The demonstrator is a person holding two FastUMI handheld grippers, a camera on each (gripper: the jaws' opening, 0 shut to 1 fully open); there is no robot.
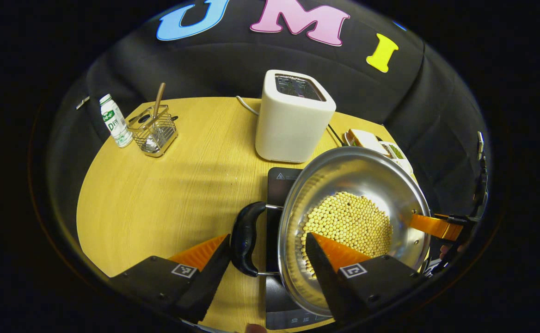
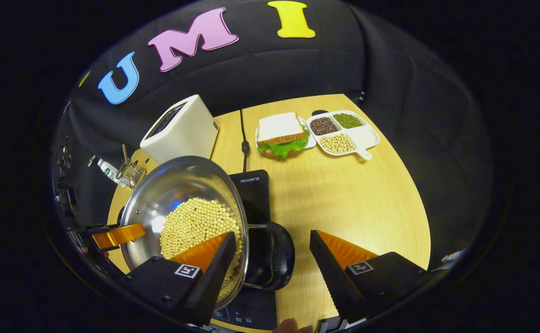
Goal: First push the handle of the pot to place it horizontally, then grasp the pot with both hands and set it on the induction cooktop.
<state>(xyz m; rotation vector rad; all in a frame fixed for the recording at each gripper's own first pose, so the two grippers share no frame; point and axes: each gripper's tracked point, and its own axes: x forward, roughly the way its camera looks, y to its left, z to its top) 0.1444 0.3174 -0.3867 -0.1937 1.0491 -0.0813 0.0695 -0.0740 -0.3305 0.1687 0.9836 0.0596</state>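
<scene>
Pot (image 1: 381, 185) of yellow beans sits over the induction cooktop (image 1: 281, 182), centre of the tabletop (image 1: 159, 194), toaster (image 1: 293, 115) at 12 o'clock behind it. Left tongs (image 1: 267, 254) open, straddling the pot's black side handle (image 1: 244, 238) and rim. Right tongs (image 2: 272, 252) open, straddling the opposite handle (image 2: 277, 259). Neither visibly clamps. Sandwich (image 2: 281, 132) and divided bean tray (image 2: 344, 132) lie at 1 o'clock.

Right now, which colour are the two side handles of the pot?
Black. The pot handles show best in the left gripper view.
</scene>
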